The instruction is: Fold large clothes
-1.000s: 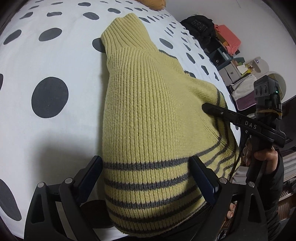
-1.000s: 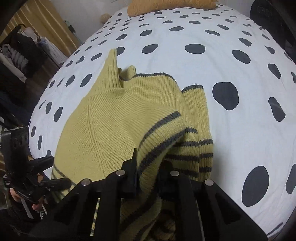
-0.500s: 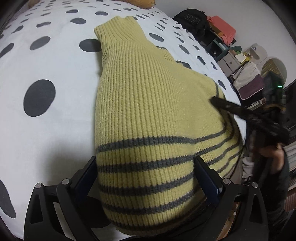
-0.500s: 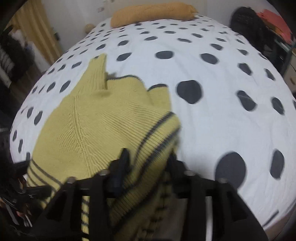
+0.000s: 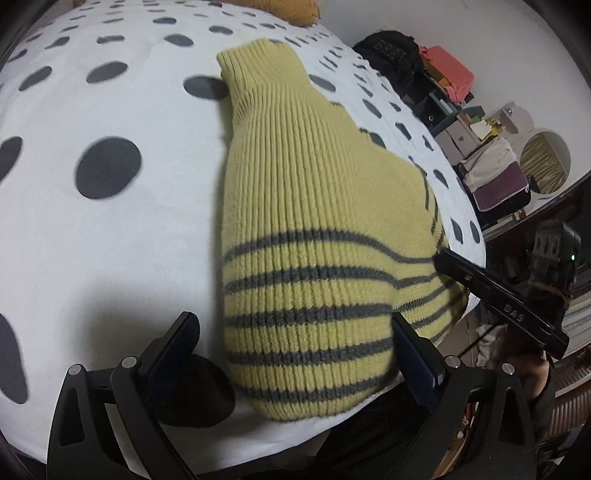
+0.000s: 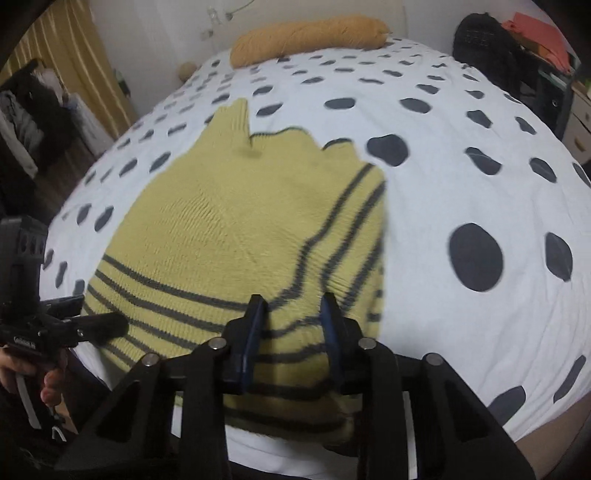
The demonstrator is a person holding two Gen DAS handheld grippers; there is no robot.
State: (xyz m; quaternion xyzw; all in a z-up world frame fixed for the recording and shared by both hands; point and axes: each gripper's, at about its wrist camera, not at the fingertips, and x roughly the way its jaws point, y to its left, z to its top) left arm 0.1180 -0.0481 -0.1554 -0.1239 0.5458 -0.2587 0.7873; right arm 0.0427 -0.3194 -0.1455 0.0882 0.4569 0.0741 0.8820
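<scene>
A yellow knit sweater [image 5: 314, 206] with grey stripes lies folded on a white bedspread with dark dots [image 5: 110, 229]; it also shows in the right wrist view [image 6: 236, 229]. My left gripper [image 5: 295, 343] is open, its jaws wide apart on either side of the striped hem, which lies flat between them. My right gripper [image 6: 293, 314] is open, its jaws parted over the striped edge at the sweater's near right side. The right gripper shows in the left wrist view [image 5: 495, 299] at the sweater's right edge; the left gripper shows in the right wrist view [image 6: 74, 325].
An orange bolster pillow [image 6: 310, 35] lies at the head of the bed. A black bag [image 5: 391, 55], shelves with boxes and folded clothes [image 5: 491, 177] stand to the right of the bed. Yellow curtains and hanging clothes [image 6: 33, 110] are on the left. The bed's near edge [image 6: 554, 413] is close.
My right gripper was shut on the striped sleeve fold, carried it over the sweater and has opened, leaving it flat. My left gripper stayed open over the hem.
</scene>
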